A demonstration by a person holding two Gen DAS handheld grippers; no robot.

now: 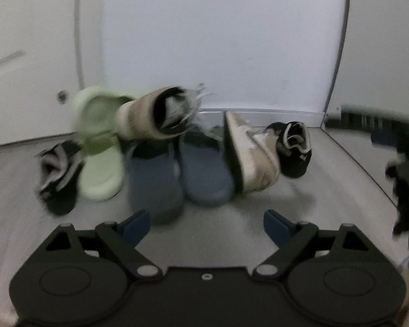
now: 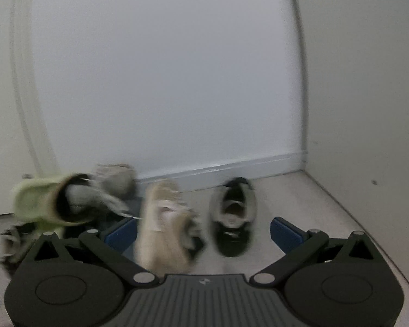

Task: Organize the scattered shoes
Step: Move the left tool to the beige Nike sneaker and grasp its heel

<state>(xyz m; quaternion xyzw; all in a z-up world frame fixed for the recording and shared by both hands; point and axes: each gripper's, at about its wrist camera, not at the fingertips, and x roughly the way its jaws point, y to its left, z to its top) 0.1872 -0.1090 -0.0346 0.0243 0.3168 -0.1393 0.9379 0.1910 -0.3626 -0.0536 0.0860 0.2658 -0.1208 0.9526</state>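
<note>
Both my hand-held grippers, left (image 1: 207, 224) and right (image 2: 203, 231), gape wide, holding nothing. The beige sneaker (image 1: 252, 154) lies tipped on its side just right of the blue slippers (image 1: 204, 174) (light, soft upper); I'd pinch its stiff heel collar.

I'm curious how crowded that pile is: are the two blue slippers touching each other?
Cannot tell. In the left wrist view the left blue slipper and the right blue slipper lie side by side, with only a thin dark line between them; blur hides whether they meet.
</note>
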